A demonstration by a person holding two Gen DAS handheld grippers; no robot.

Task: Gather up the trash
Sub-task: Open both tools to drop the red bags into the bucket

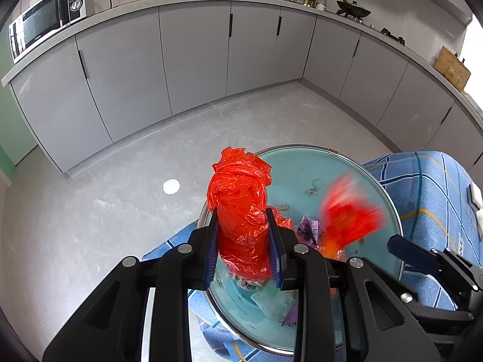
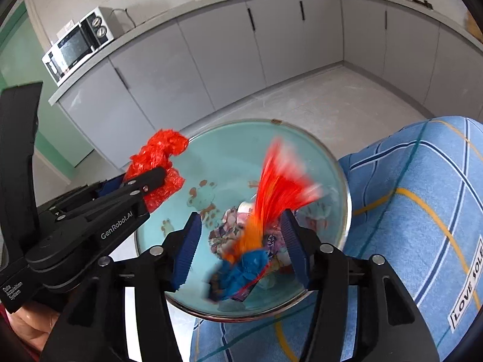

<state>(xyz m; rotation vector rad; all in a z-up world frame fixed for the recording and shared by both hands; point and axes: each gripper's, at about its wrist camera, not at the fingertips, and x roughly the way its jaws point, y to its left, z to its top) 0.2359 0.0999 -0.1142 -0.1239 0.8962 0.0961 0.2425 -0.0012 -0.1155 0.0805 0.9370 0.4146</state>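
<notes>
While the left hand-held gripper [image 1: 243, 242] clamps its blue pads on a knotted red plastic bag [image 1: 240, 208] above the left edge of the round glass surface [image 1: 305, 169], the right hand-held gripper [image 2: 241, 249] stands spread, pads apart; between them a motion-blurred red-orange wrapper [image 2: 273, 193] hangs over crumpled scraps [image 2: 238, 238] piled near the surface's near edge.

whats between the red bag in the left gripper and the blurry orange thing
In the left wrist view, the red bag and the blurred orange piece are separated by a purple wrapper scrap lying on the round glass table.
</notes>
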